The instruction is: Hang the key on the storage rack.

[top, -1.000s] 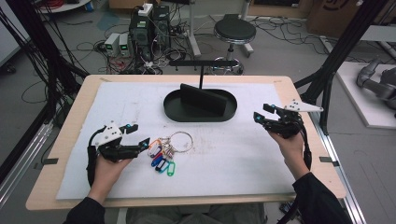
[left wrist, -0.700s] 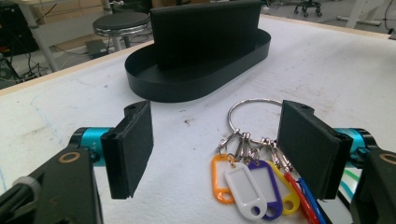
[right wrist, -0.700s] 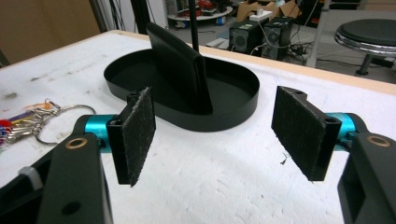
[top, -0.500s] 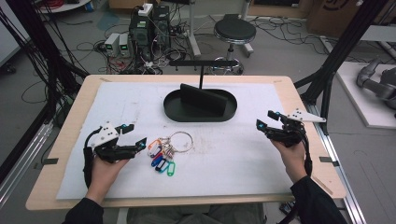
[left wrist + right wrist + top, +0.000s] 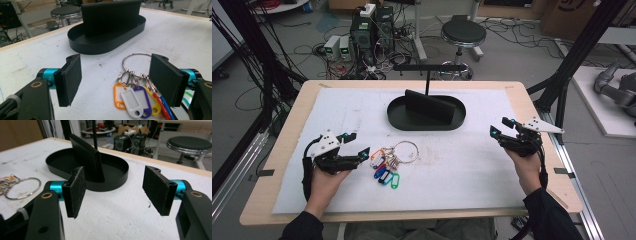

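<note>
Cables, power boxes and a round stool (image 5: 463, 33) crowd the floor across the top of the high view, and below them sits a pale wooden table (image 5: 277, 165) under a white mat (image 5: 492, 170).

Now to the left gripper (image 5: 355, 146), lower left of that view: its jaws stand wide apart, holding nothing. In the left gripper view the two black pads (image 5: 70, 79) frame bare mat, and the bunch of key tags (image 5: 140, 96) lies just inside the right-hand pad, so close that touch or gap cannot be told. Orange, white, purple, yellow, red and blue tags fan toward the camera, clipped to a steel ring (image 5: 137, 62) lying flat toward the tray. That wide opening, low over the mat, looks like a line-up to close on the bunch where the clips gather.

Out from there, upper centre of the high view, waits the black oval tray (image 5: 426, 111) with its upright post and crossbar (image 5: 430, 67). The pegged bar looks meant for hanging, which would make the ring the part to keep free.

Over at the right edge, the right gripper (image 5: 498, 127) is parked well apart from the keys, jaws also spread wide and empty. Its own view looks across bare mat at the tray, the ring off at the left edge. It seems placed out of the way, ready to help if needed.
</note>
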Action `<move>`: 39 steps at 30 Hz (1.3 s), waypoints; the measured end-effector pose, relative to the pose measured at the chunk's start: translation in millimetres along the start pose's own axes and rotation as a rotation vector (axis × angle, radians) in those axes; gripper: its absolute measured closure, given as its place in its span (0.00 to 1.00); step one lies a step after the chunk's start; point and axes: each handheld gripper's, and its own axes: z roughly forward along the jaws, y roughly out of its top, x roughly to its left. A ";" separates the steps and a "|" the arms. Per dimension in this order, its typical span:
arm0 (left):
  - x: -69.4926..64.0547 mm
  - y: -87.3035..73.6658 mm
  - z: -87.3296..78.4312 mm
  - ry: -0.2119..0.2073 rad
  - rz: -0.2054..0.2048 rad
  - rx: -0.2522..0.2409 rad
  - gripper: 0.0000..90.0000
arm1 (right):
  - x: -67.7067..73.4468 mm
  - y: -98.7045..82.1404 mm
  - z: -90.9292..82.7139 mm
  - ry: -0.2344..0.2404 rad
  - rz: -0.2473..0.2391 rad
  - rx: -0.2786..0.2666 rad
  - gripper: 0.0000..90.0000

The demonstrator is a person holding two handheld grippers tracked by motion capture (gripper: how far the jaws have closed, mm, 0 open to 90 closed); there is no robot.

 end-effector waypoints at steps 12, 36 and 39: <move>-6.9 11.6 4.0 -0.006 -0.013 0.006 0.29 | 0.6 -5.3 1.5 -0.016 0.001 -0.031 0.35; -8.6 33.0 32.6 -0.031 -0.045 0.029 0.26 | -4.4 -8.5 2.4 -0.022 -0.021 0.012 0.34; -8.9 34.2 36.3 -0.039 -0.043 0.035 0.26 | -4.5 -8.7 3.6 -0.018 -0.022 0.019 0.34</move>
